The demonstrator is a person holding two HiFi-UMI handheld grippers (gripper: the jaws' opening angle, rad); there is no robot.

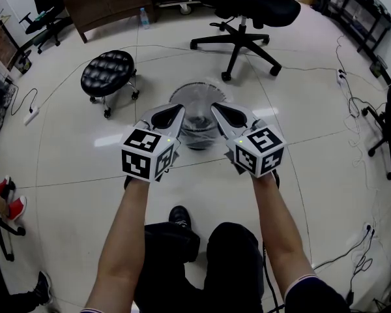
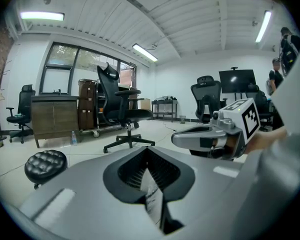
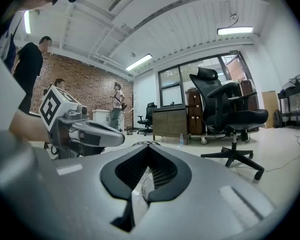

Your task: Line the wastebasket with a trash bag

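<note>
A black tufted stool (image 1: 108, 72) stood on castors toward the far left of the floor (image 1: 65, 155), with a white power strip (image 1: 31, 115) and its cord lying nearer the left edge.

The left gripper (image 1: 176, 111) was held out at the end of a bare forearm, its marker cube toward the person and its tip just beside the near left of the basket's rim. Its jaws were clenched. In the left gripper view a thin pale strip of the trash bag (image 2: 152, 196), with small dark print on it, was pinched between them.

The round grey mesh wastebasket (image 1: 182, 93) stood upright on the floor in front of the person's knees, between the two gripper tips and just beyond them. A glossy, see-through film showed over its mouth in the head view, but where its edge ran could not be told.

The right gripper (image 1: 216, 108) mirrored the left one, angled inward toward the basket's near right rim. The two tips were near each other but apart. Its jaws were also closed tight, and the right gripper view showed a translucent fold of the same bag caught between them.

A black office chair (image 1: 247, 18) on a five-star base stood behind the basket, toward the far right of the floor, and thin cables trailed along the right edge.
</note>
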